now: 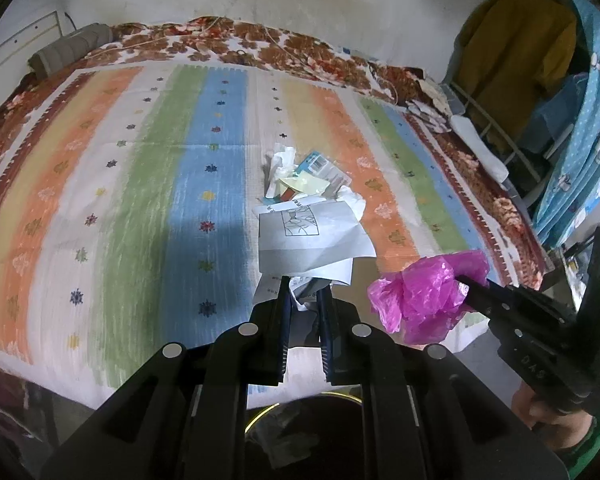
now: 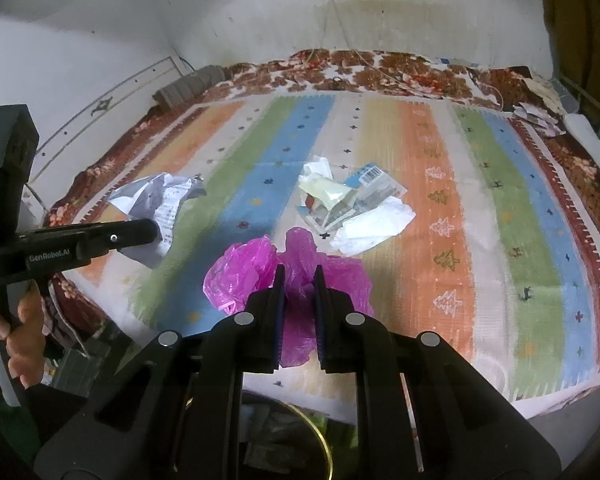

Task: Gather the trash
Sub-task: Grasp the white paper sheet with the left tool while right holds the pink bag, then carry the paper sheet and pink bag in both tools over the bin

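right hand-held gripper (image 2: 299, 280) | clamps pink plastic bag (image 2: 296, 276) | above striped bedspread (image 2: 440, 208)

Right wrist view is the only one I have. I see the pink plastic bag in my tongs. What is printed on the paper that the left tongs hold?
Observer: The white paper shows a boxed line drawing near its upper edge; the left tongs are shut on its crumpled lower part.
Operator: What stands at the right side of the bed?
Observer: A yellow garment hangs there, beside a blue patterned cloth.
Operator: Is the hand on the right tongs visible to you?
Observer: Only partly, at the lower right corner, the hand grips the handle while the right tongs hold the pink plastic bag.
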`<state>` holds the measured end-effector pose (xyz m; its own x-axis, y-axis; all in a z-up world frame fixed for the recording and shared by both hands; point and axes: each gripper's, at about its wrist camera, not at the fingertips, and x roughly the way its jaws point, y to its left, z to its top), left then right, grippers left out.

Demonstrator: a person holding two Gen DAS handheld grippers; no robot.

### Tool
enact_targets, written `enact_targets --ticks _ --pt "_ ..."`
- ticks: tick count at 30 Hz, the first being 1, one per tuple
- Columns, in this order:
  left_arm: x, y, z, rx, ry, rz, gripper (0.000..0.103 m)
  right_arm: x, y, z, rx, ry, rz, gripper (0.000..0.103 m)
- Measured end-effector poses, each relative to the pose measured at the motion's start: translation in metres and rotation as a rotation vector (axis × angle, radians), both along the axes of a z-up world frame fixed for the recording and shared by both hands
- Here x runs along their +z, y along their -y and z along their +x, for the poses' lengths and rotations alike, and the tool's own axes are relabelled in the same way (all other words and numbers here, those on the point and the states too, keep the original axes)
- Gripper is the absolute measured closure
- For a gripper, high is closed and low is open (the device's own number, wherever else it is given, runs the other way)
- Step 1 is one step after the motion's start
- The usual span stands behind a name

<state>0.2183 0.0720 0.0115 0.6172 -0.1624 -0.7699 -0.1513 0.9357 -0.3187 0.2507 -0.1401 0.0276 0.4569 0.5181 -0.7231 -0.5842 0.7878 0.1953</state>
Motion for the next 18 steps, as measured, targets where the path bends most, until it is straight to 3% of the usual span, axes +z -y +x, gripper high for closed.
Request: enact_targets --ticks 18 --pt "0.012 0.037 -0.075 -0.056 0.087 -0.034 0.091 0.005 0.019 -0.067 0.052 0.063 0.005 0.092"
